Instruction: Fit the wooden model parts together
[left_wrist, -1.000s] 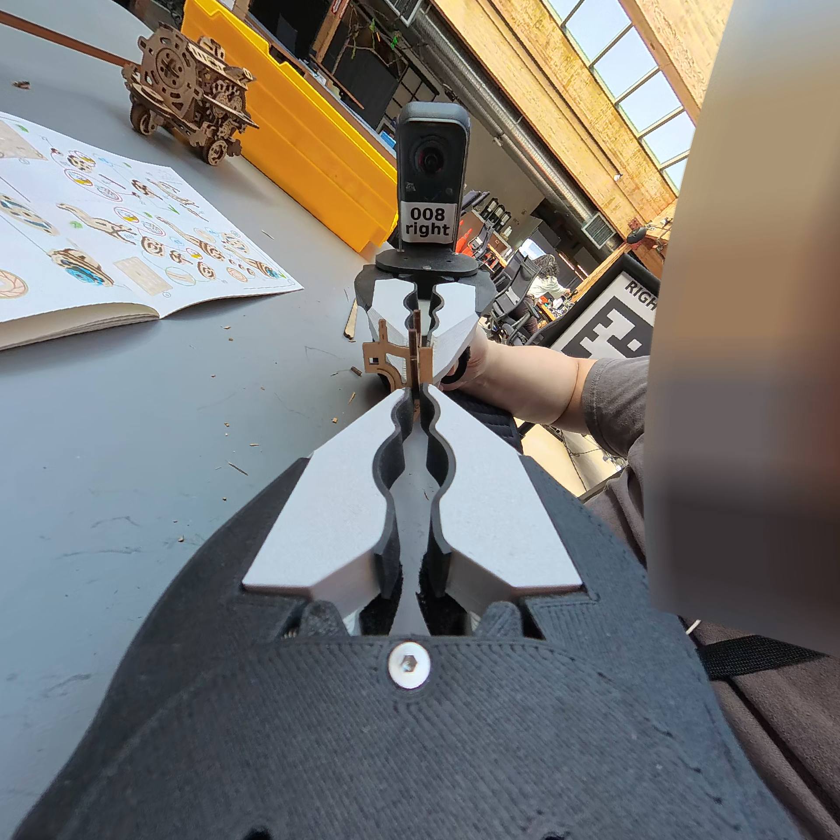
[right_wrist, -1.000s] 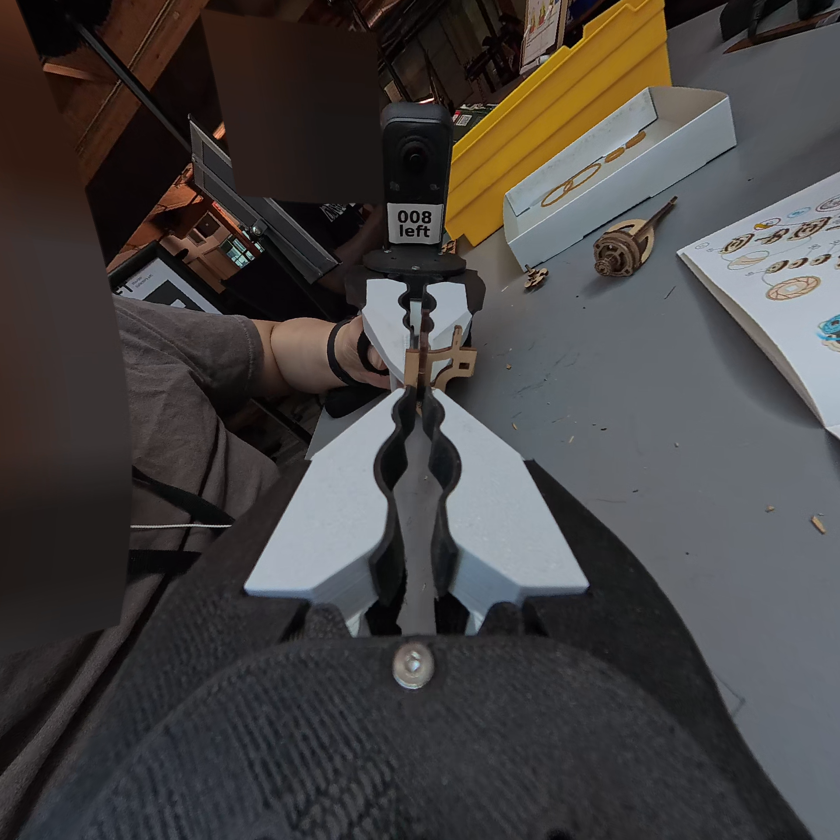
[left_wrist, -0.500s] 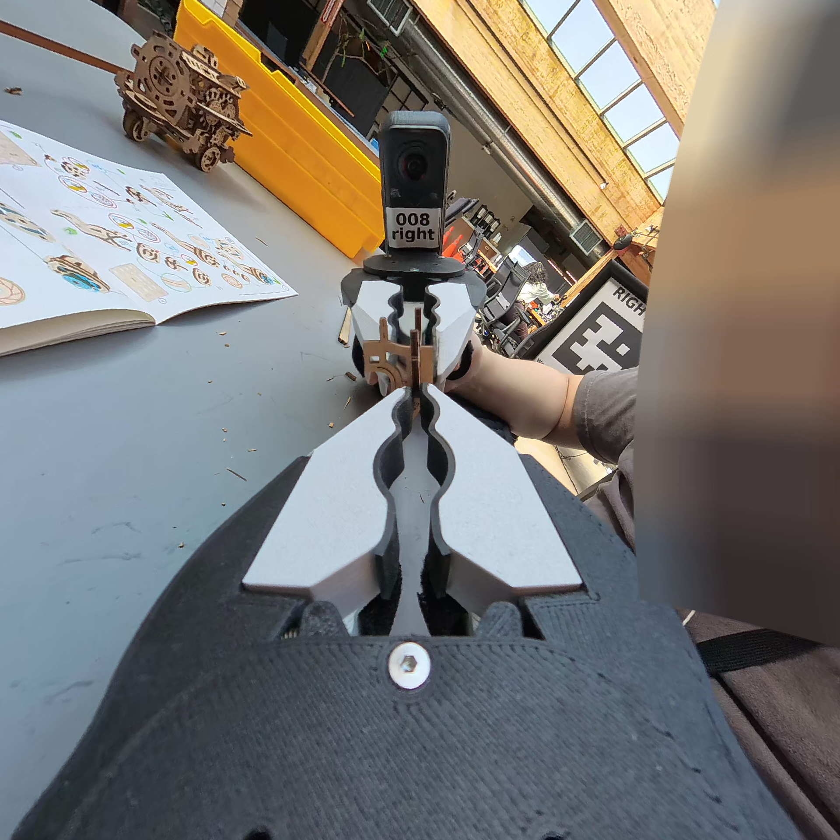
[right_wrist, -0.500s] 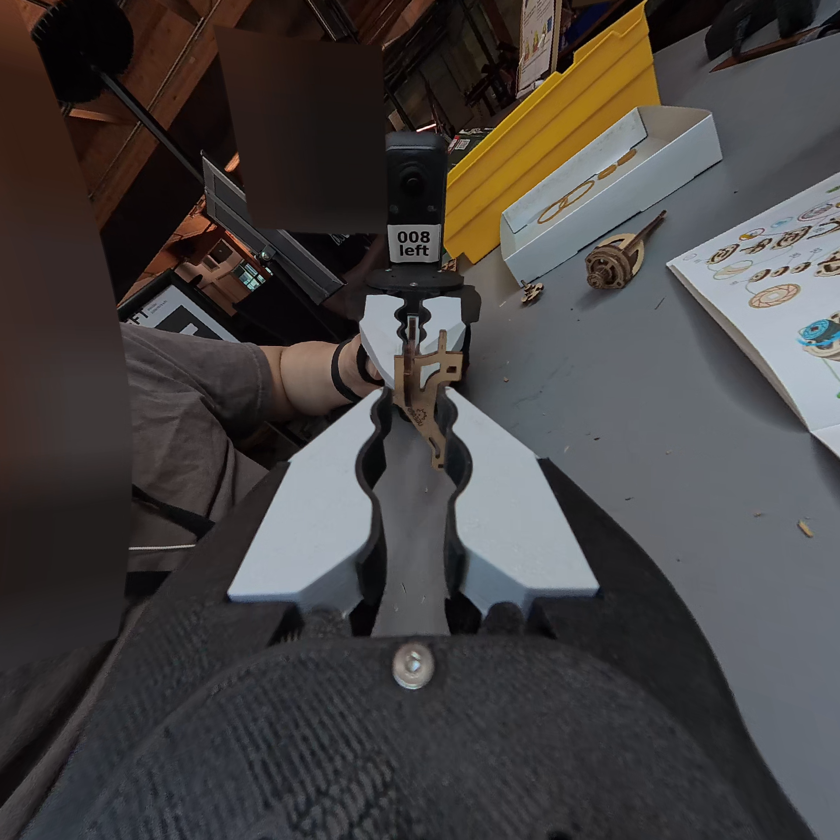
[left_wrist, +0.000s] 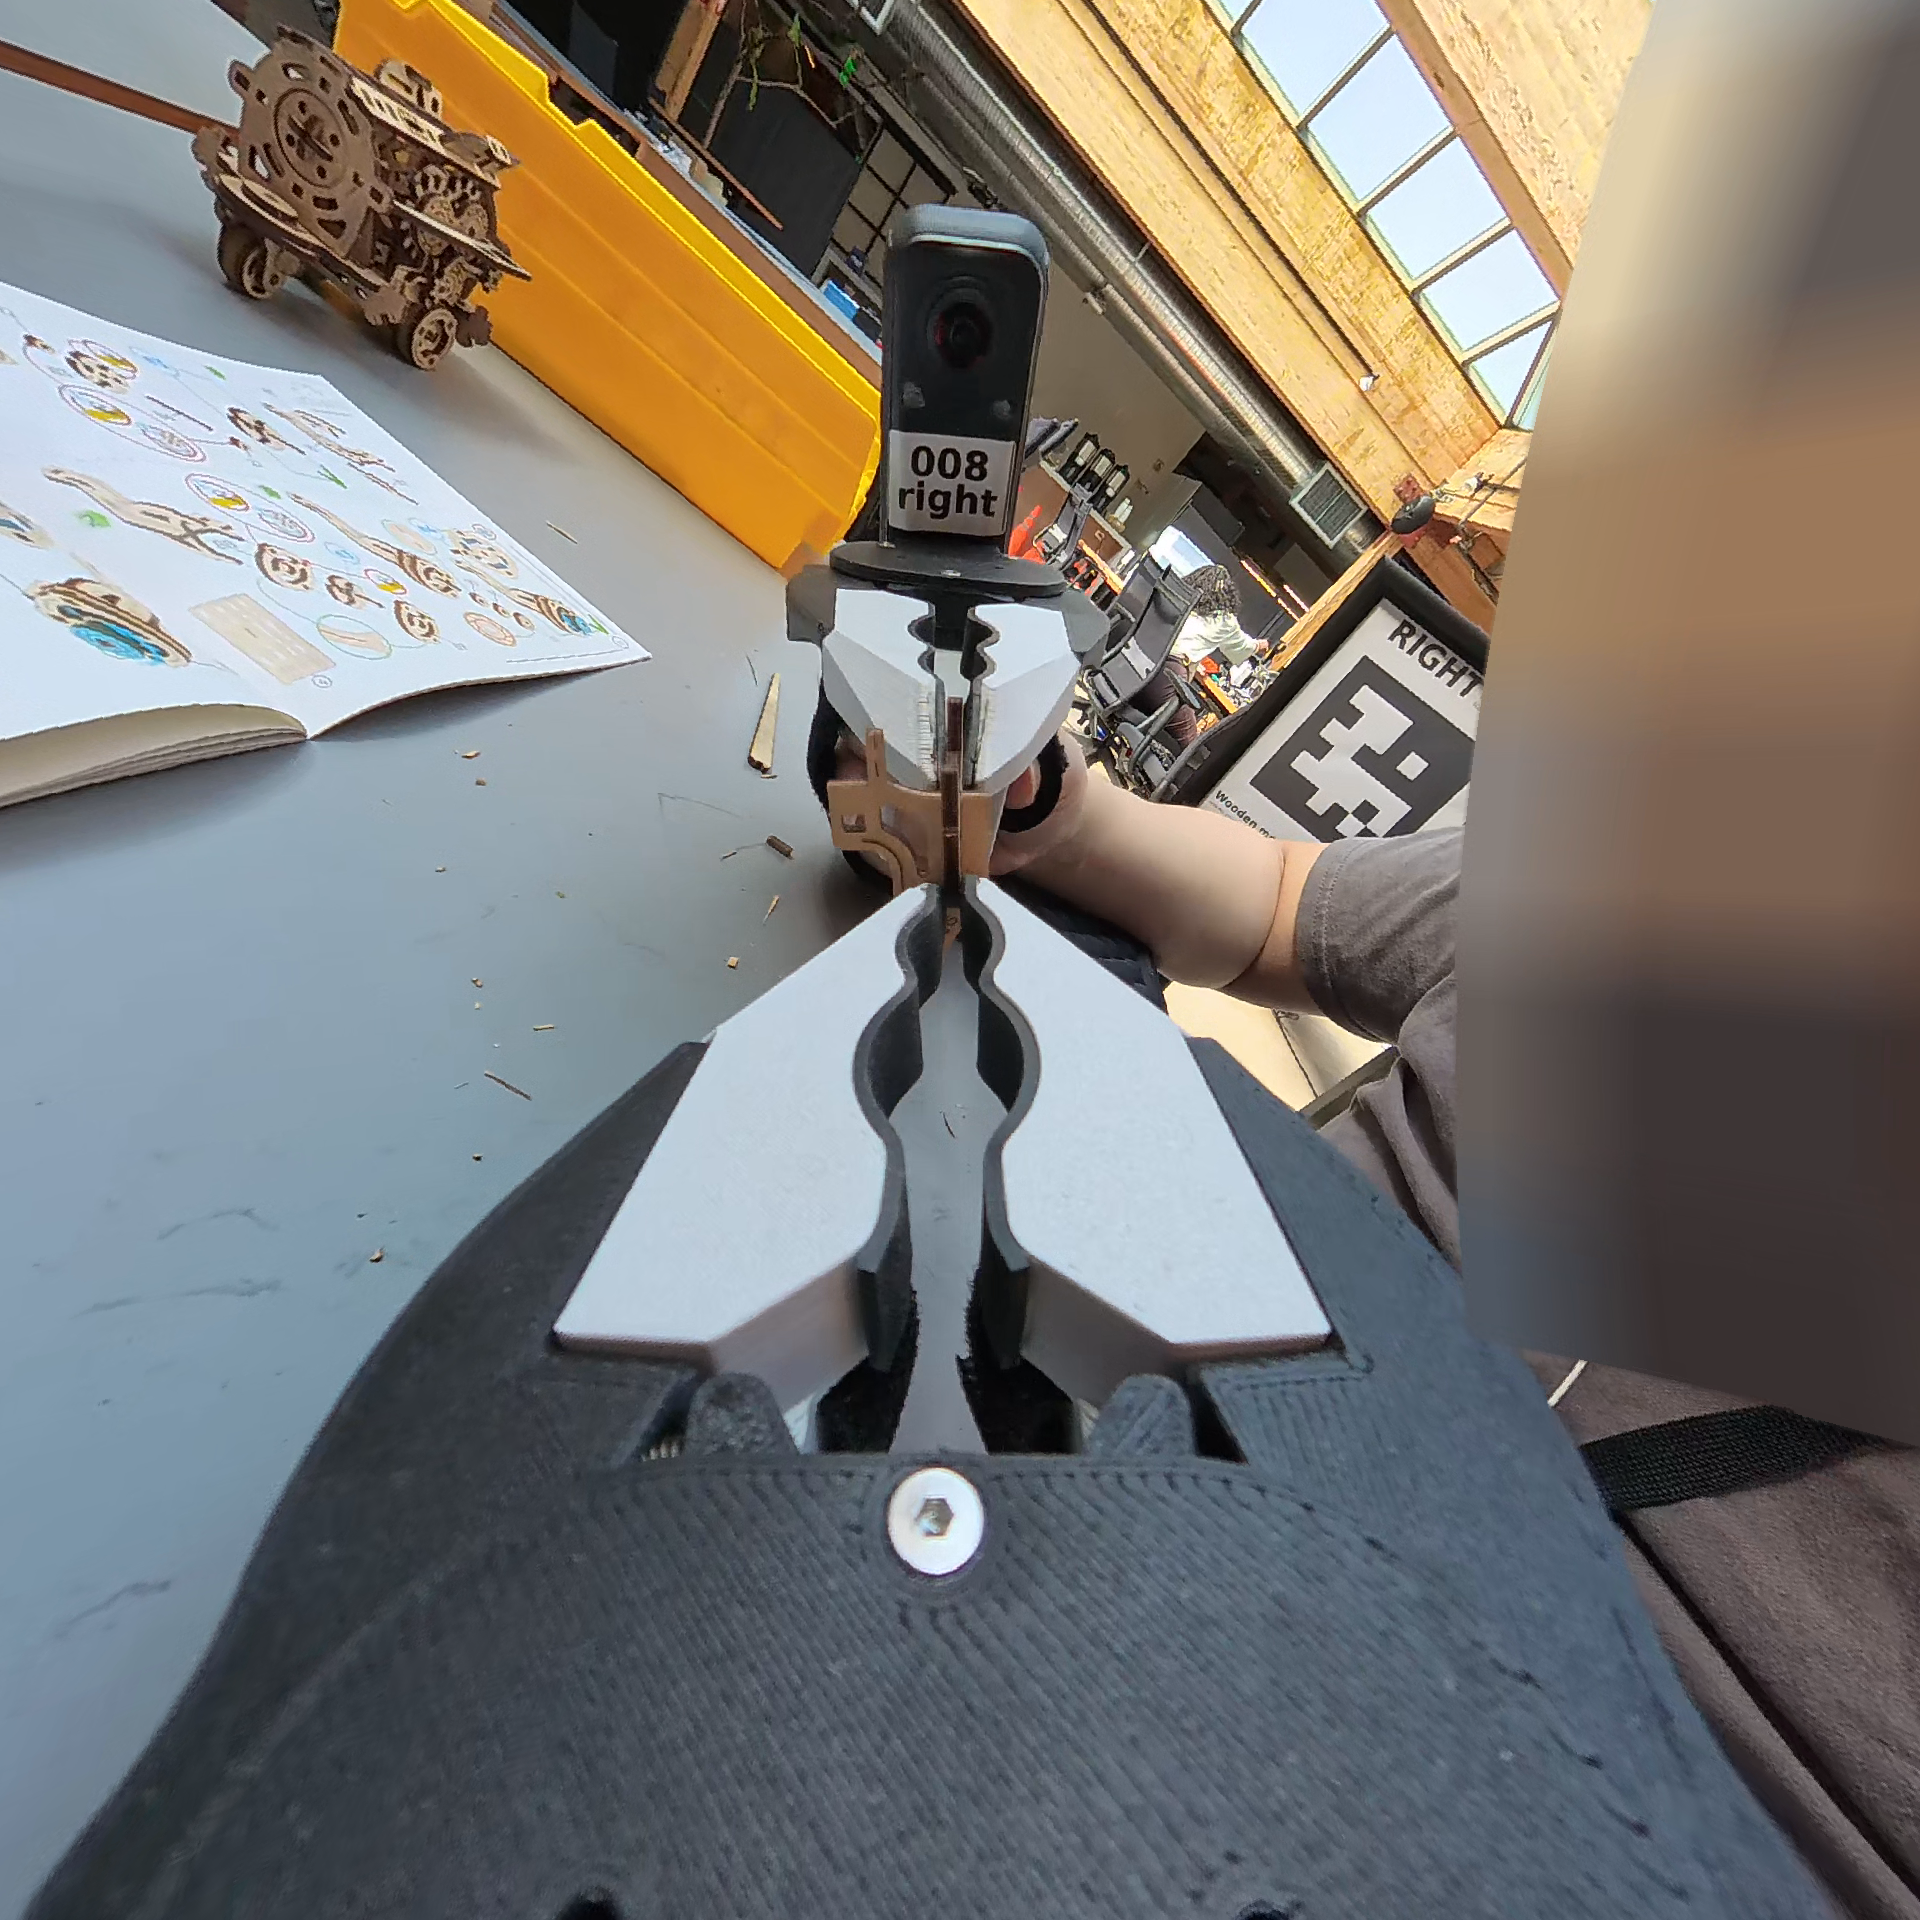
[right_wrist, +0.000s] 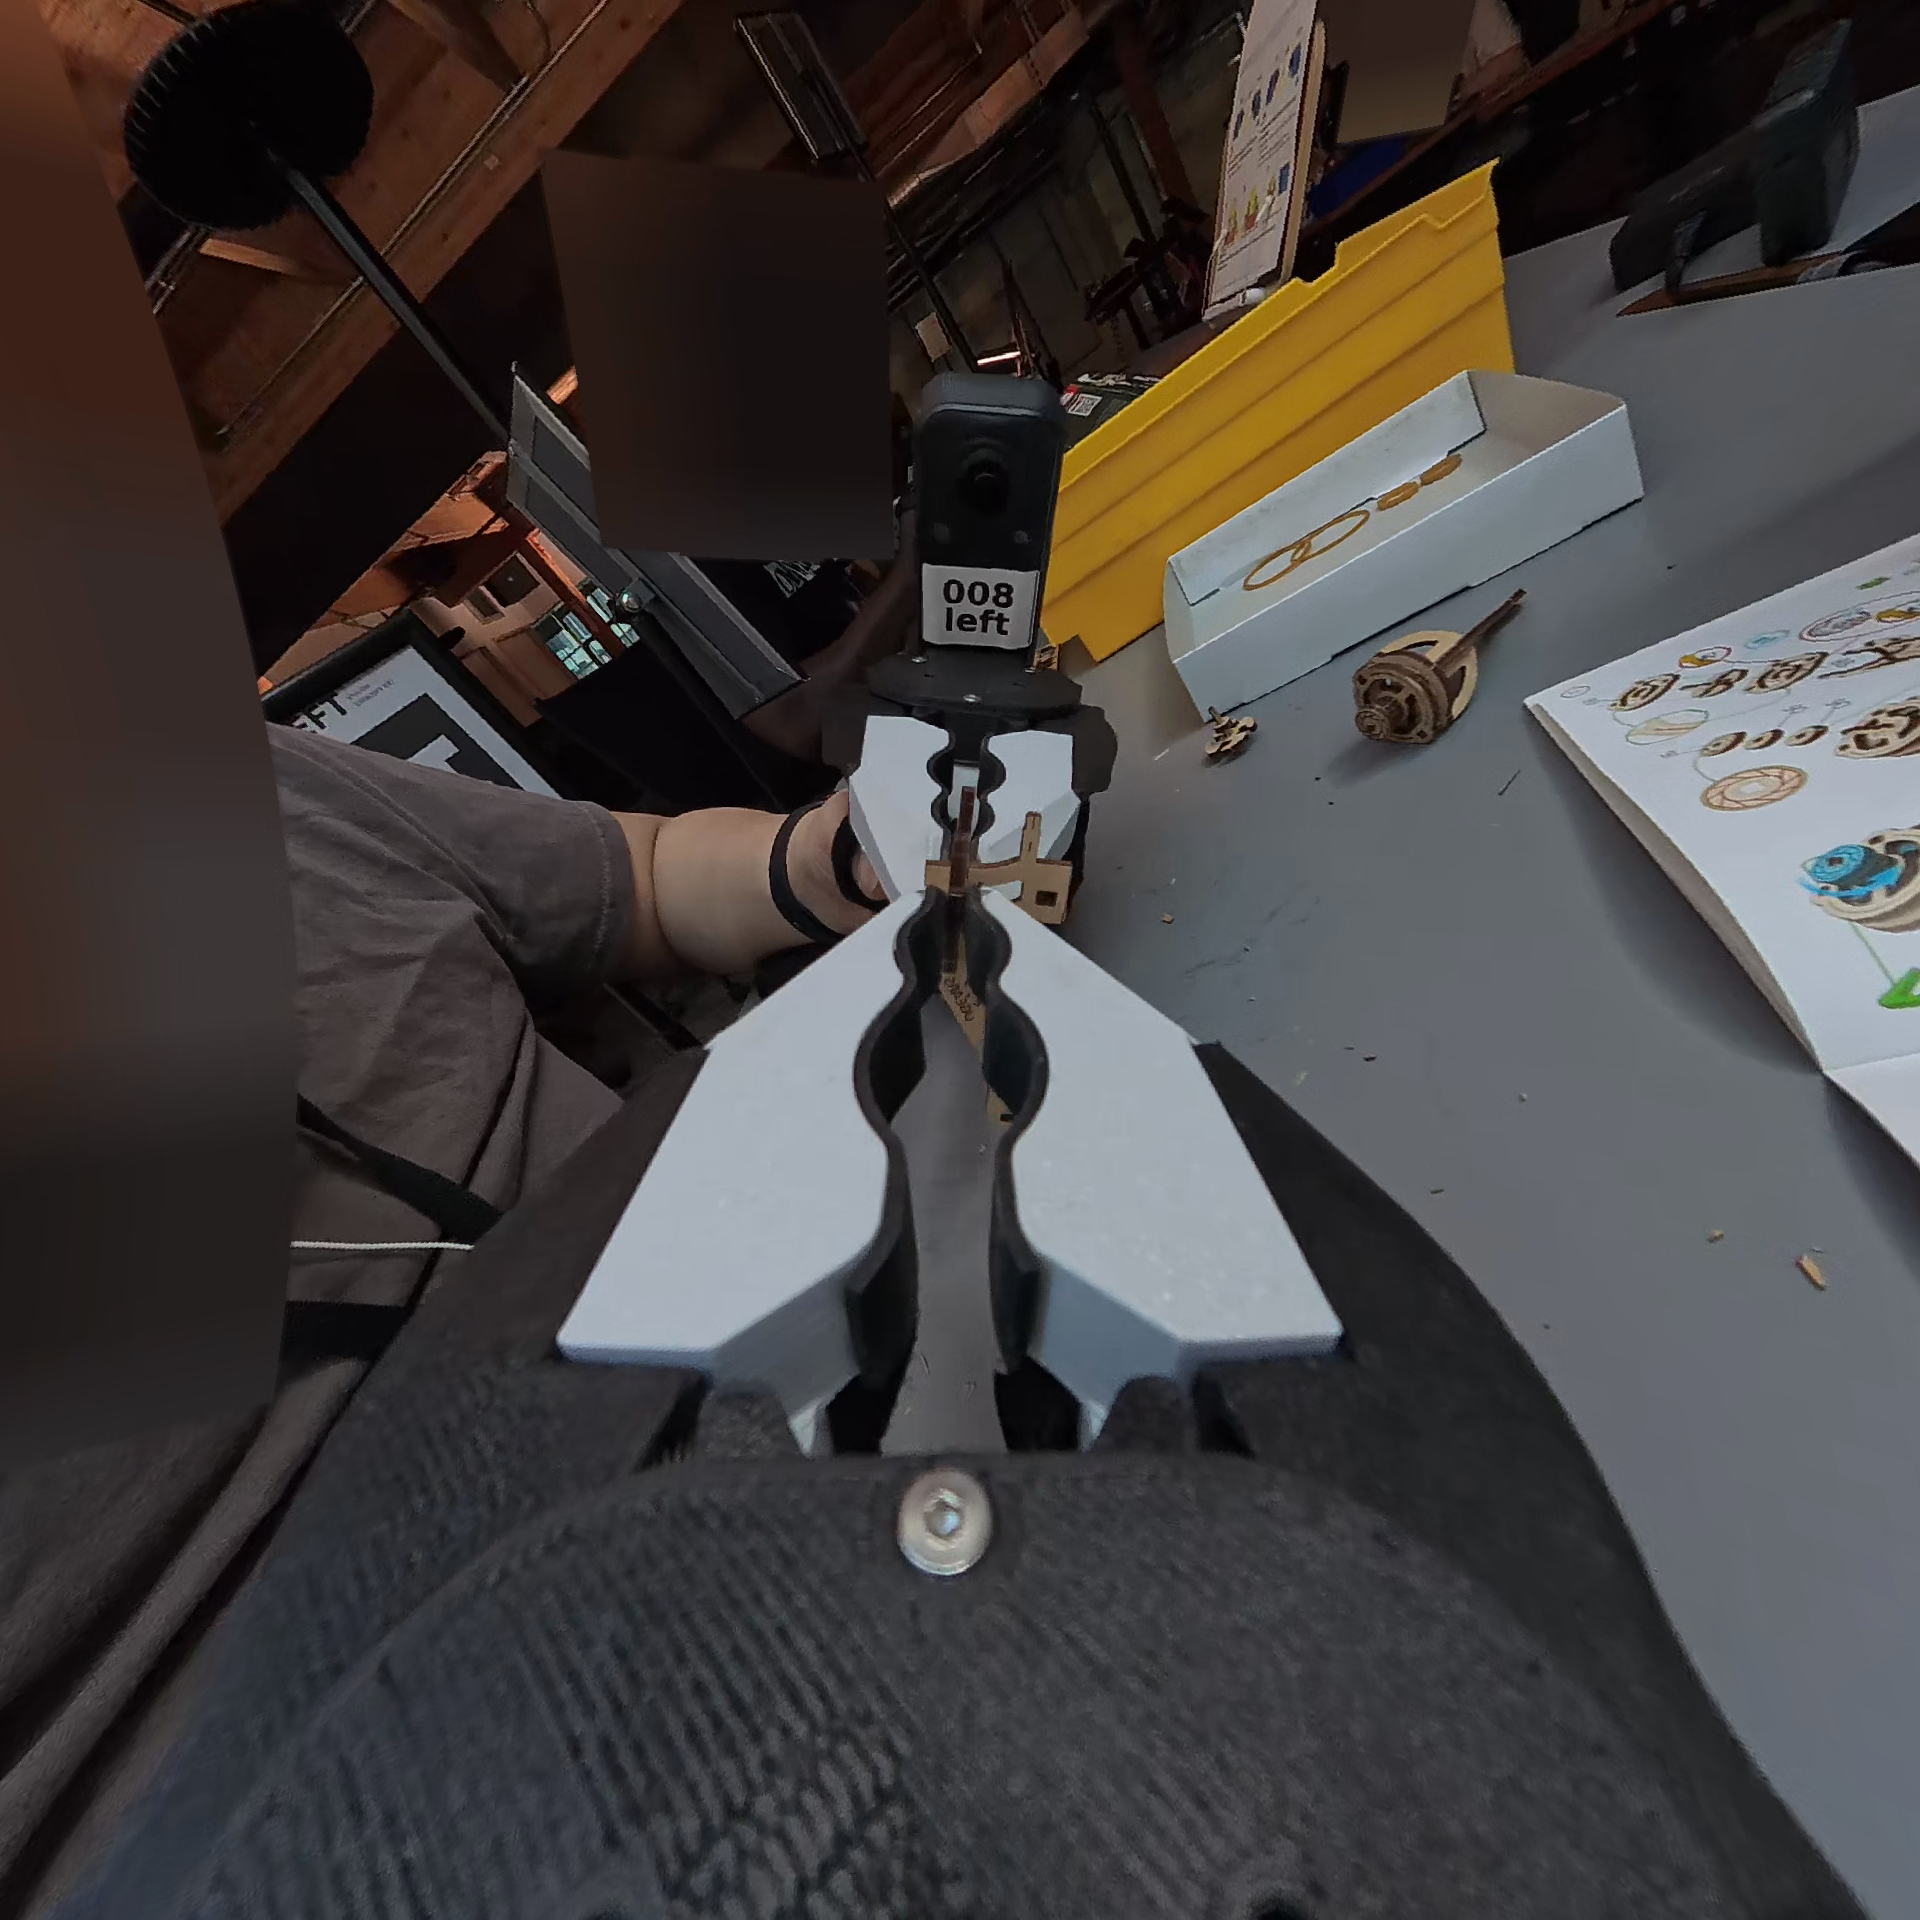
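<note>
We hold two flat plywood parts tip to tip above the grey table (left_wrist: 260, 987). The bracket-shaped part (left_wrist: 883, 821) lies broadside, its long axis running across the line of both grippers. The thin strip part (right_wrist: 971, 997) stands on edge, its long axis running along that line, and crosses the bracket at a slot. The left gripper (left_wrist: 948, 920) is clenched on the near edge of the crossed parts; which one it bites we cannot tell. The right gripper (right_wrist: 954, 914) is clenched on the strip, which trails back between its fingers. The grippers face each other, nearly touching, so any seating push runs along their shared axis. An instruction booklet (left_wrist: 208, 540), an assembled wooden model (left_wrist: 353, 197) and a white tray (right_wrist: 1403, 540) lie well apart
</note>
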